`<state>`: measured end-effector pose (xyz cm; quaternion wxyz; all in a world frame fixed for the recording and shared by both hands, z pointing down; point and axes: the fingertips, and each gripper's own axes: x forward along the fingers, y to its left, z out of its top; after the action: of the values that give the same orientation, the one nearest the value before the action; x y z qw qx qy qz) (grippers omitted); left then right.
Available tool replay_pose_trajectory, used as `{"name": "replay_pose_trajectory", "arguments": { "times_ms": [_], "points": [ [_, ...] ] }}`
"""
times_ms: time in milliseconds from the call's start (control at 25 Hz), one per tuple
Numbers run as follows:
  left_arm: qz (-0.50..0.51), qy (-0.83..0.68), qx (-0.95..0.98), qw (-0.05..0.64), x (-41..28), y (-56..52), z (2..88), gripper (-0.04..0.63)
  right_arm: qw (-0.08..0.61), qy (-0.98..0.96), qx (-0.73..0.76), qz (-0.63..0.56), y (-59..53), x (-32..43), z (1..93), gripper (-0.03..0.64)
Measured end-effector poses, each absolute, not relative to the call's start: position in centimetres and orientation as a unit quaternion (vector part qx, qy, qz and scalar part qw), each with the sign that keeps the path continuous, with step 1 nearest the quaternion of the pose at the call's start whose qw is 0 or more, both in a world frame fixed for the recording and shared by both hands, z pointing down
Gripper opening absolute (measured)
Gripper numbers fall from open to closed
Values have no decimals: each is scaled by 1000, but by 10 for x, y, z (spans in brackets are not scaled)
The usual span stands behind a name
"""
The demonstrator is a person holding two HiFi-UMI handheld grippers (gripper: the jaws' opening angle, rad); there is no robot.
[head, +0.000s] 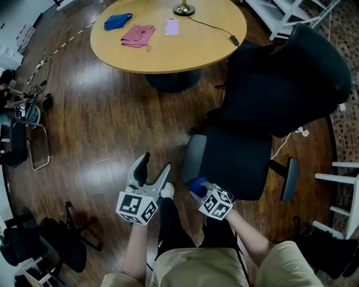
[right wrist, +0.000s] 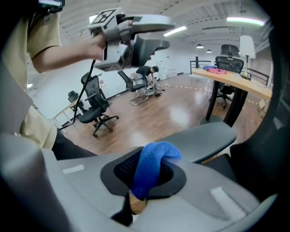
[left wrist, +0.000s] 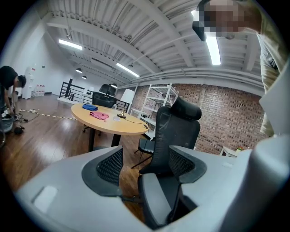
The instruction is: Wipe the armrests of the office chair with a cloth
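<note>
The black office chair (head: 263, 106) stands right of centre in the head view. Its grey near armrest (head: 193, 159) lies just ahead of my right gripper (head: 197, 188), which is shut on a folded blue cloth (head: 196, 185). In the right gripper view the blue cloth (right wrist: 152, 167) bulges out between the jaws of the right gripper (right wrist: 146, 176), close above the near end of the armrest (right wrist: 204, 140); I cannot tell if they touch. My left gripper (head: 152, 172) is open and empty, left of the armrest. In the left gripper view the chair (left wrist: 174, 136) and armrest (left wrist: 154, 204) show between the open jaws.
The chair's far armrest (head: 290, 179) is on its right side. A round wooden table (head: 207, 50) behind carries a blue cloth (head: 117, 21), a pink cloth (head: 138, 35), a phone (head: 171, 26) and a lamp base (head: 184, 9). Other chairs (head: 61, 241) stand at the left; a white rack (head: 345, 196) stands right.
</note>
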<state>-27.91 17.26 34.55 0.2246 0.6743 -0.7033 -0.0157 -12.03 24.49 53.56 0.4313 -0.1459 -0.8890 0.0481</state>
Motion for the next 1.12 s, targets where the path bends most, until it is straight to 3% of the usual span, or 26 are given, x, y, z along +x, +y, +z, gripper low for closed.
{"name": "replay_pose_trajectory", "arguments": {
  "times_ms": [240,480,720,1120],
  "points": [
    [-26,-711,668,217,-293,190,348,293,381,-924,6,28,94,-165,489,18],
    [-35,-722,654,222,-315,209,354,294,474,-879,-29,-45,25,-238,536,18],
    [-45,-728,647,223,-327,225,357,295,565,-809,-150,-62,75,-252,582,18],
    [-48,-738,635,222,-337,235,358,294,551,-752,-358,-62,254,-194,577,18]
  ]
}}
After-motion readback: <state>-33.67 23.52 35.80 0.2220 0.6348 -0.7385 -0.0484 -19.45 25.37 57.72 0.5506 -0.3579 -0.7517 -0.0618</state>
